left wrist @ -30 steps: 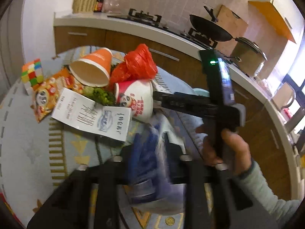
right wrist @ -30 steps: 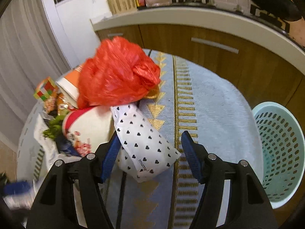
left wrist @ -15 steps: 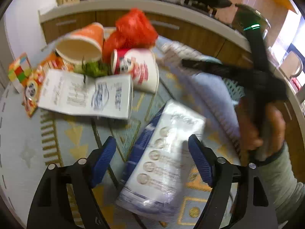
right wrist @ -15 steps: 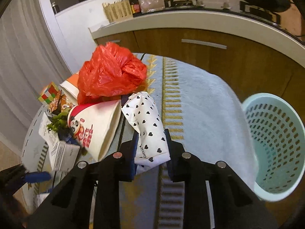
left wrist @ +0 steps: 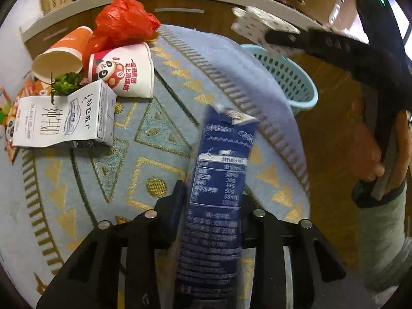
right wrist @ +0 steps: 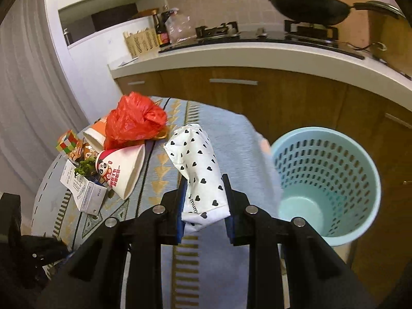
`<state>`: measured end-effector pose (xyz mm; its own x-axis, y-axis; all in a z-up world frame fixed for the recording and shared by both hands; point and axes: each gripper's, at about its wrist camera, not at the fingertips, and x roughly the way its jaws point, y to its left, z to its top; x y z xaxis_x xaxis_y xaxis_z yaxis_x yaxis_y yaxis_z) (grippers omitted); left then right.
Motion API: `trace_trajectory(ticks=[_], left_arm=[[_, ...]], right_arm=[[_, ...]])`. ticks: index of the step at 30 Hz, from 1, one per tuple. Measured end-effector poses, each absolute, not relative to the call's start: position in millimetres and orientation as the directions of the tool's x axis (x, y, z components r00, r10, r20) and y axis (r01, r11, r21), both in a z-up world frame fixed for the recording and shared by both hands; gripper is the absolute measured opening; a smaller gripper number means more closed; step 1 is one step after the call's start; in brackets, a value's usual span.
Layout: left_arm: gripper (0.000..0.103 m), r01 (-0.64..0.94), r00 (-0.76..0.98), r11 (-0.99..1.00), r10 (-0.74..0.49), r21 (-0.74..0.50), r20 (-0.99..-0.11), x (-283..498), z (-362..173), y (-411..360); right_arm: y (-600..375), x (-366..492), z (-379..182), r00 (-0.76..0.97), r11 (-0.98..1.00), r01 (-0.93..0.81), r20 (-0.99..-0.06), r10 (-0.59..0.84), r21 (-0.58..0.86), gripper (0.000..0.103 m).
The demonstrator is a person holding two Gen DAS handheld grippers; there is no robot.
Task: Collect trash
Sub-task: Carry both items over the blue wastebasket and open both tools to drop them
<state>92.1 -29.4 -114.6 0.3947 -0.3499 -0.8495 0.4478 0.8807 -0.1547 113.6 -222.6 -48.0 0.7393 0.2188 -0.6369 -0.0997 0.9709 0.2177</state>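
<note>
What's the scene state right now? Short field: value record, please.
left gripper: shut on blue milk carton
right gripper: shut on heart-print pouch, lifted off the rug
bin: teal basket, nothing visible inside, on floor beside rug
still on rug: red plastic bag, panda paper cup, orange cup, white milk carton

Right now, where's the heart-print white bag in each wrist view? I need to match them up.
Left wrist: heart-print white bag upper right, clamped in the right gripper, above the light-blue basket.
Right wrist: heart-print white bag centre frame, held between the right gripper fingers, basket to its right.
Shared landmark: red plastic bag.
</note>
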Motion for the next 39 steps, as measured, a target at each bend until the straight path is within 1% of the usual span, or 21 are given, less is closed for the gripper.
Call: trace_trajectory(ticks=[2,6,9,13,15,20,26,31,32,33,36,37,39], left_arm=[[0.031,0.45,0.438,0.884,-0.342,-0.127,-0.831,91,-106,-34],[0.031,0.47,0.481,0.874,-0.371,-0.124,-0.794,105,-81,-50],[0.031,0.502,0.491,0.855,-0.404,-0.128,-0.772,120,-62,-68],[0.031,0.554,0.486,0.82,-0.458,-0.143,-0.744,145,-36,-110],[0.031,0.573,0.465,0.804,-0.48,-0.161,-0.744,153,-29,-133],[0.031,0.598,0.409,0.774,-0.52,-0.21,-0.75,179,-38,-186],[0.031,0.592,0.353,0.77,-0.513,-0.238,-0.782,209,-73,-230],[0.031,0.577,0.318,0.779,-0.49,-0.244,-0.812,223,-95,-246],[0.031,0.577,0.316,0.78,-0.485,-0.241,-0.815,224,-98,-248],[0.031,0.578,0.316,0.782,-0.479,-0.234,-0.819,225,-101,-250],[0.032,0.572,0.325,0.791,-0.459,-0.215,-0.827,228,-105,-255],[0.035,0.574,0.325,0.791,-0.458,-0.212,-0.828,229,-105,-258],[0.045,0.577,0.327,0.79,-0.457,-0.208,-0.827,230,-106,-259]], right_arm=[[-231,108,-44,0.756,0.976,-0.077,-0.627,0.191,0.206,0.022],[-259,97,-29,0.795,0.983,-0.014,-0.595,0.123,0.185,0.022],[-292,92,-18,0.816,0.977,0.053,-0.573,0.076,0.206,0.022],[-332,88,-18,0.814,0.961,0.151,-0.58,0.012,0.232,0.022],[-349,89,-23,0.804,0.95,0.181,-0.595,0.007,0.256,0.022],[-389,95,-49,0.747,0.919,0.272,-0.665,-0.014,0.286,0.022],[-411,110,-96,0.654,0.893,0.339,-0.757,0.002,0.295,0.022],[-413,118,-123,0.602,0.881,0.373,-0.799,0.009,0.29,0.025],[-414,119,-127,0.591,0.878,0.384,-0.807,0.002,0.284,0.028],[-415,120,-131,0.585,0.876,0.39,-0.811,0.001,0.282,0.029],[-419,122,-138,0.571,0.869,0.402,-0.821,0.009,0.289,0.029],[-419,123,-139,0.567,0.868,0.405,-0.823,0.008,0.288,0.029],[-418,124,-141,0.563,0.871,0.403,-0.826,0.006,0.281,0.03]])
